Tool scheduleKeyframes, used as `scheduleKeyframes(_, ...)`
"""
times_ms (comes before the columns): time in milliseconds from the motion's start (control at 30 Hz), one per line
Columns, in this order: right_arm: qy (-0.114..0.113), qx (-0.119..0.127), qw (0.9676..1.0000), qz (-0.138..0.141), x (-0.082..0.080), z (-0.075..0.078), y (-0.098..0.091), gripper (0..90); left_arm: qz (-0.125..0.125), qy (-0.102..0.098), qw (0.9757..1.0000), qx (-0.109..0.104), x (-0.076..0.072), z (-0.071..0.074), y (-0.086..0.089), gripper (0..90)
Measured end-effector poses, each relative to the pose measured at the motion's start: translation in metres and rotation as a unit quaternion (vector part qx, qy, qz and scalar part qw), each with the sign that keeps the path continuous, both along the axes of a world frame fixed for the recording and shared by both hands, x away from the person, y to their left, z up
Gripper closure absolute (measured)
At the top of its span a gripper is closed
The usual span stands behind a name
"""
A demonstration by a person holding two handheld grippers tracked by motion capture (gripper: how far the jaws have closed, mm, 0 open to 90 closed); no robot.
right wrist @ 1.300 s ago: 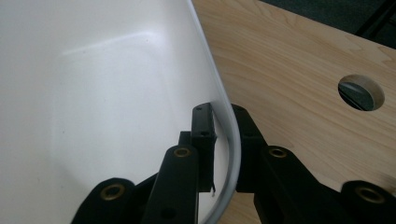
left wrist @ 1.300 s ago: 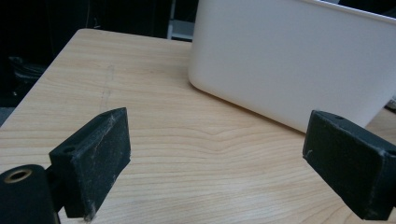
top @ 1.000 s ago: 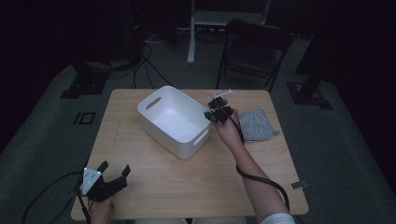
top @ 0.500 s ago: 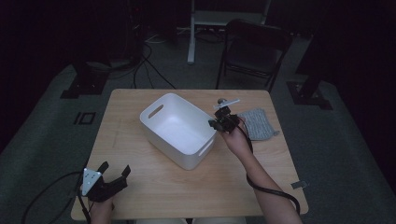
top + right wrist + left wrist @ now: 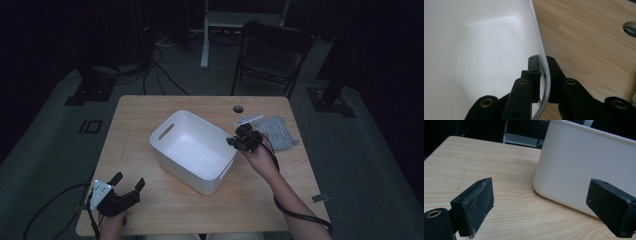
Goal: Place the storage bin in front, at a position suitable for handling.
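Observation:
A white plastic bin [image 5: 192,150] with a handle slot stands empty near the middle of the wooden table [image 5: 150,107]. My right gripper [image 5: 235,142] is shut on the bin's right rim [image 5: 544,62], one jaw inside the wall and one outside. At the table's near left corner my left gripper [image 5: 127,185] rests with its jaws wide open and nothing between them. In the left gripper view the bin's outer wall [image 5: 584,167] rises a short way beyond the left gripper [image 5: 541,207].
A grey knitted cloth [image 5: 277,131] lies on the table just right of the right hand. A round cable hole [image 5: 238,108] sits near the far edge. A dark folding chair [image 5: 272,55] and a white stand [image 5: 207,30] are behind the table.
The right gripper has dragged the bin toward the near right of the table, turning it a little. The left gripper has stayed put.

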State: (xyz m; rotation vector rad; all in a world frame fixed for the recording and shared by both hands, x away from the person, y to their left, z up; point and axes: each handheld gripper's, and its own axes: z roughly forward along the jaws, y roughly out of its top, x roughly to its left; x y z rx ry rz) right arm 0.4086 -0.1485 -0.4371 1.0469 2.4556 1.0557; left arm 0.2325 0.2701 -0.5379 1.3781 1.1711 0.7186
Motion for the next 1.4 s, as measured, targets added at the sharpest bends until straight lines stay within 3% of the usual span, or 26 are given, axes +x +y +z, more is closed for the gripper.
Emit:
scheduleKeyframes(200, 0.001, -0.003, 0.9999, 0.015, -0.012, 0.000, -0.004, 84.4, -0.014, -0.004, 0.9997, -0.020, 0.001, 0.000, -0.001, 8.0)
scheduleKeyframes(233, -0.003, -0.004, 0.9998, 0.019, -0.013, -0.001, -0.005, 84.4, -0.011, -0.012, 0.9999, 0.002, 0.001, -0.001, -0.002, 8.0)
scheduleKeyframes(267, -0.003, -0.002, 0.9998, 0.021, -0.015, -0.001, -0.005, 84.3, -0.011, -0.012, 0.9999, 0.002, 0.001, -0.001, -0.002, 8.0)
scheduleKeyframes(300, -0.002, -0.002, 0.9997, 0.026, -0.017, -0.001, -0.005, 84.3, -0.009, -0.021, 0.9995, 0.022, 0.001, -0.002, -0.004, 8.0)
scheduleKeyframes(433, -0.002, -0.001, 0.9995, 0.030, -0.019, -0.001, -0.006, 84.3, -0.011, -0.027, 0.9987, 0.041, 0.002, -0.004, -0.005, 7.9)
scheduleKeyframes(467, -0.005, -0.005, 0.9993, 0.038, -0.023, -0.002, -0.006, 84.4, -0.014, -0.017, 0.9982, 0.055, 0.004, -0.005, -0.008, 7.9)
scheduleKeyframes(600, -0.005, -0.005, 0.9991, 0.043, -0.026, -0.002, -0.005, 84.3, -0.032, 0.015, 0.9990, 0.029, 0.005, -0.004, -0.010, 7.9)
scheduleKeyframes(700, -0.004, -0.006, 0.9987, 0.049, -0.028, -0.002, -0.005, 84.1, -0.038, 0.035, 0.9982, 0.032, 0.005, -0.003, -0.012, 7.9)
scheduleKeyframes(900, -0.005, -0.015, 0.9986, 0.050, -0.032, -0.002, -0.003, 84.1, -0.038, 0.035, 0.9978, 0.042, 0.005, -0.001, -0.012, 7.9)
scheduleKeyframes(1000, -0.004, -0.015, 0.9987, 0.050, -0.033, -0.002, -0.003, 83.9, -0.043, 0.038, 0.9977, 0.037, 0.005, -0.001, -0.011, 7.9)
scheduleKeyframes(1067, 0.002, -0.012, 0.9989, 0.046, -0.032, -0.001, -0.003, 83.5, -0.040, 0.052, 0.9977, 0.018, 0.005, -0.002, -0.008, 7.9)
scheduleKeyframes(1200, -0.003, -0.002, 0.9990, 0.044, -0.036, 0.002, -0.005, 73.6, -0.041, 0.061, 0.9971, 0.021, 0.003, 0.002, -0.005, 7.9)
scheduleKeyframes(1300, -0.016, 0.002, 0.9991, 0.038, -0.040, 0.008, -0.009, 69.7, -0.079, 0.081, 0.9936, 0.005, 0.002, 0.009, -0.005, 8.0)
scheduleKeyframes(1400, -0.018, 0.033, 0.9989, 0.027, -0.044, 0.016, -0.015, 65.8, -0.094, 0.083, 0.9919, 0.014, 0.003, 0.019, -0.005, 8.0)
